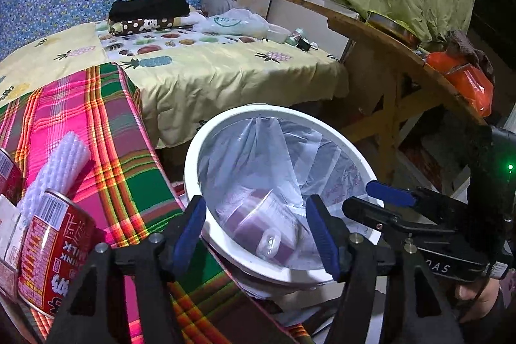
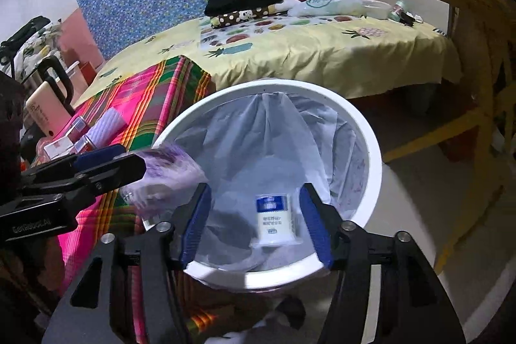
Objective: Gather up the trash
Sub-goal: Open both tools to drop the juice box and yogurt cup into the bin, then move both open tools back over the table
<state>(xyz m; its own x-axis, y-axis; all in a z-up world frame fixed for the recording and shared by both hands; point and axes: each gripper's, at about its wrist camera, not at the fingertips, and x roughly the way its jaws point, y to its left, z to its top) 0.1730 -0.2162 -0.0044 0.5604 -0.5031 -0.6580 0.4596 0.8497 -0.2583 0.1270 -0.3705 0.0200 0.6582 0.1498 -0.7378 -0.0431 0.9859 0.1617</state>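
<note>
bin [image 2: 371,150] stands right of table [image 1: 106,131], before bed [image 2: 322,54].

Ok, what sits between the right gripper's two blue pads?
A small white container with a blue label, not gripped by the pads, over the clear liner of the round white bin. The right gripper is open. Right wrist view shows it.

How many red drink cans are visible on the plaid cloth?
2: one red printed drink can upright at the near left edge of the pink-green plaid cloth, another red can behind it, mostly cropped; more may be hidden.
</note>
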